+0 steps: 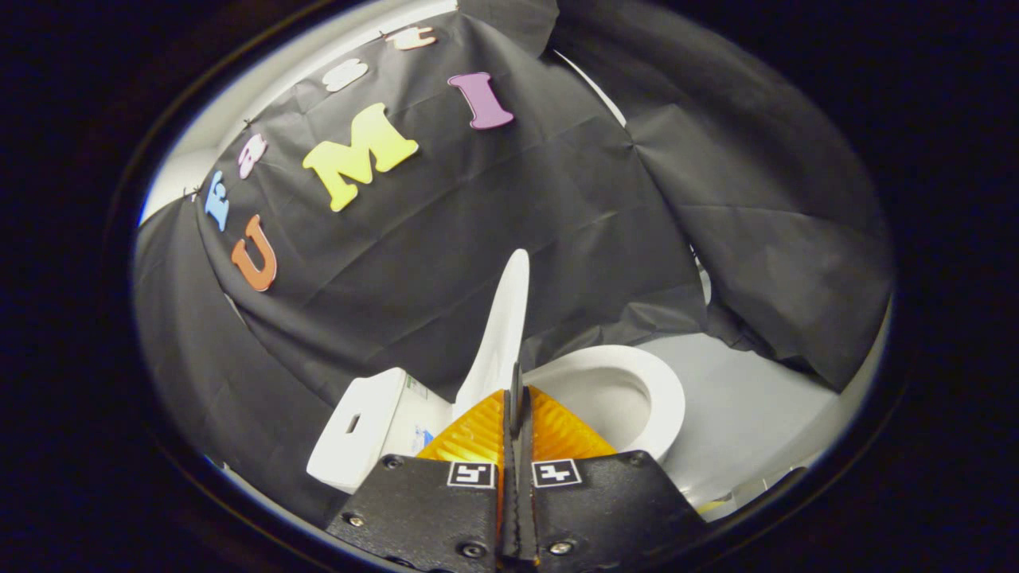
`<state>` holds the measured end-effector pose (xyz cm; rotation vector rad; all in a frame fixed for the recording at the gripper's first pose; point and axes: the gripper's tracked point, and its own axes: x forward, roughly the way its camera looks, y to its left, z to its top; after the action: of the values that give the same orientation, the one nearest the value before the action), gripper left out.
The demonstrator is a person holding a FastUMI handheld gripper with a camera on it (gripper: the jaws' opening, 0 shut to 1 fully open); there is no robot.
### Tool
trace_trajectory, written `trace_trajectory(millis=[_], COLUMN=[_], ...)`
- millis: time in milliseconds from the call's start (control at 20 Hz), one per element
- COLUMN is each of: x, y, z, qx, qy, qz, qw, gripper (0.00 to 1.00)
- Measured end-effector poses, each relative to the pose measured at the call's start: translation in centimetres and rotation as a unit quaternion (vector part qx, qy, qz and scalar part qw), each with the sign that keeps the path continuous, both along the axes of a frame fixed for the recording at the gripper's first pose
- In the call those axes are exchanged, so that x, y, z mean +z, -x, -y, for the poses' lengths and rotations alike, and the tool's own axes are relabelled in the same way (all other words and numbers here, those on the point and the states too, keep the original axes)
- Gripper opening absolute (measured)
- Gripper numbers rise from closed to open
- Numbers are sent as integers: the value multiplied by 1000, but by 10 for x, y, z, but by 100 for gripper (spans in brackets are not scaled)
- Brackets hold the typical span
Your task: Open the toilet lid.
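Gripper: we see the gripper (516, 374) with its two fingers pressed together, no gap between them; we judge it closed with nothing clamped, though the tips sit right against the lid edge and a thin pinch cannot be ruled out.

Lid: the toilet lid (503, 326) stands raised, close to upright, seen edge-on just beyond the fingertips; it rises in front of the black cloth wall (493, 207).

Seat and bowl: the seat ring (665, 398) lies down and exposed beside the lid, on the side away from the tank.

Tank: the tank (362, 430) sits on the other side of the lid, near the fingers.

Floor: pale floor (740, 406) lies beyond the bowl.

Progress: we judge the lid essentially open; what remains is letting it rest back.

Risk 1: if the lid is not past its balance point, withdrawing the fingers could let it drop onto the seat.

Risk 2: pushing further could jam the lid hard against the tank or cloth.

Risk 3: the closed tips could slip off the thin edge, since contact is narrow.
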<state>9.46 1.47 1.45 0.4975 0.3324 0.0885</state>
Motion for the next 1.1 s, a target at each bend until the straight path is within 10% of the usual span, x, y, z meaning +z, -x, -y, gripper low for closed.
trace_trajectory(millis=[1100], x=[52], y=[8], z=[-99], qx=[30], qy=[103], qz=[51], qw=[993], gripper=[6])
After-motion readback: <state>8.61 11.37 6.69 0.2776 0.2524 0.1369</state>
